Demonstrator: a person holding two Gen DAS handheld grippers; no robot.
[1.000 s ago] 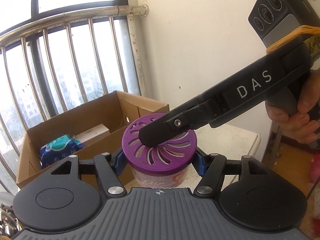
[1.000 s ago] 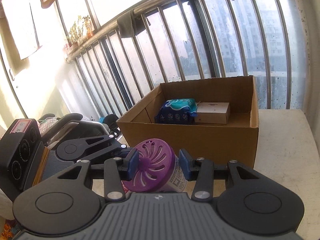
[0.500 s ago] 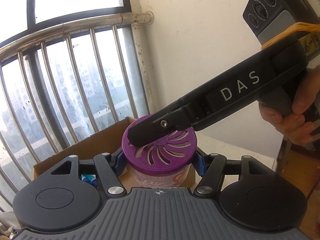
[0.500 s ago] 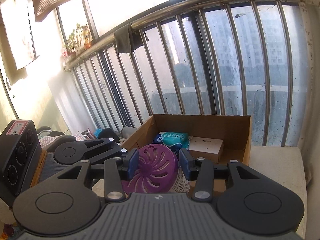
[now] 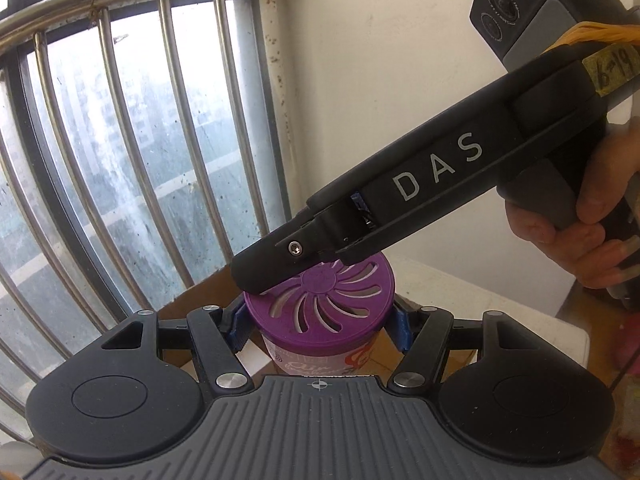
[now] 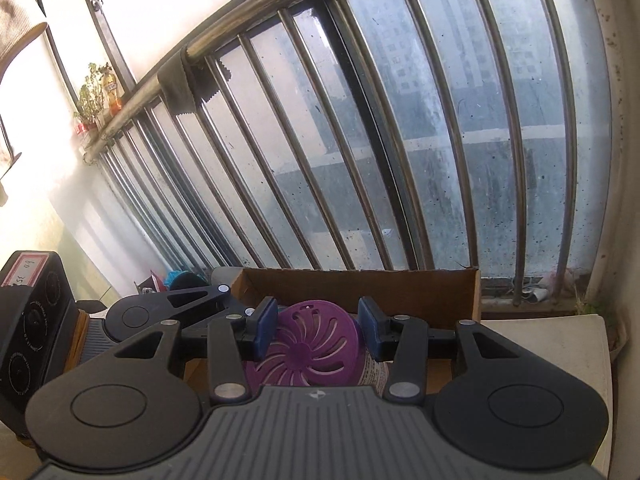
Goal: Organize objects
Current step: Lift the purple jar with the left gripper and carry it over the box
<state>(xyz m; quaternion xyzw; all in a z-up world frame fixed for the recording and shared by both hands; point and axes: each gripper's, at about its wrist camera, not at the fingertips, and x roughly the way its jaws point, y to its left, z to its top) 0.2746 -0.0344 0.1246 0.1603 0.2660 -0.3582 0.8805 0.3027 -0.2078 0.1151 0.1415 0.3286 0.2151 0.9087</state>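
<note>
left gripper (image 5: pixel 320 326): both blue pads (image 5: pixel 239 326) pressed against the sides of the air freshener jar (image 5: pixel 320 300), just below its purple slotted lid (image 5: pixel 322 294). fingers closed to jar width, jar held upright between them, pink-and-white label facing the camera at the palm end.

right gripper (image 6: pixel 318 330): comes in from the far right side in the left wrist view, long black body marked "das" (image 5: pixel 438 170), held by a bare hand (image 5: pixel 580 232). one black fingertip (image 5: pixel 276 264) lies across the far-left part of the lid top. in its own view the blue pads (image 6: pixel 266 328) sit either side of the lid (image 6: pixel 310 350), partly open, about lid width. contact of the pads with the lid rim cannot be told; the right-hand pad looks a little clear of it.

jar sits between both sets of fingers at once, lid face tilted toward the right wrist camera.

beyond the fingers: cardboard box (image 6: pixel 420 292), its open top just past the jar, its inside hidden from here. in the left wrist view a brown box edge (image 5: pixel 200 300) shows just left of and behind the left pad. white table top (image 6: pixel 552 344) to the right of the right fingers. metal window bars (image 6: pixel 360 160) behind the box, a dark cloth (image 6: pixel 184 84) draped over the top rail. white wall (image 5: pixel 380 80) beyond the left fingers.
</note>
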